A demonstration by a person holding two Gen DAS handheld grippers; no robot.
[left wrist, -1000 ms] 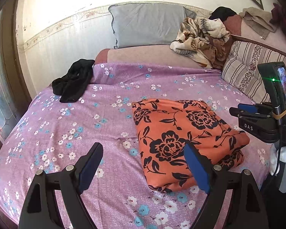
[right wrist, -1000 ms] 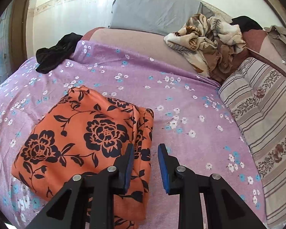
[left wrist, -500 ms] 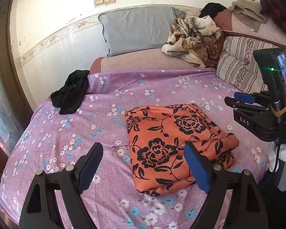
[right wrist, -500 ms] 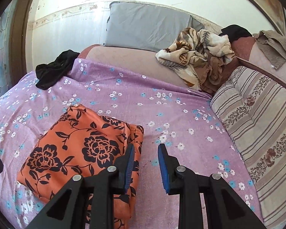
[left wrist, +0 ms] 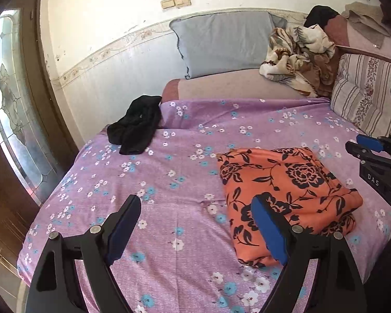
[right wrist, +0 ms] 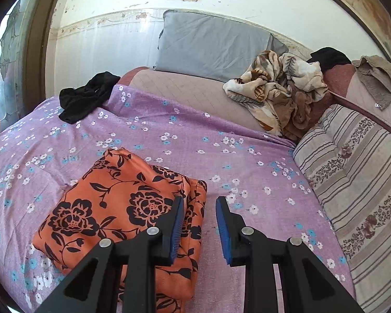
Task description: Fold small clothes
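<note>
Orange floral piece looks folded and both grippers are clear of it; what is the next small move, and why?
Probably reach the left gripper toward the black garment. The orange floral cloth lies as a neat folded rectangle, both grippers are empty, and the black one sits crumpled at the bedspread's far left.

"DAS" on the right gripper [left wrist: 372,156] body

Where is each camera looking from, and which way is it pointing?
Left wrist: sits on the left gripper, looking across the bed toward the grey pillow; its open fingers show, and the right gripper at the right edge.
Right wrist: sits on the right gripper, facing the same wall; its narrowly parted, empty fingers show.
Both see the folded orange floral cloth and the black garment.
</note>
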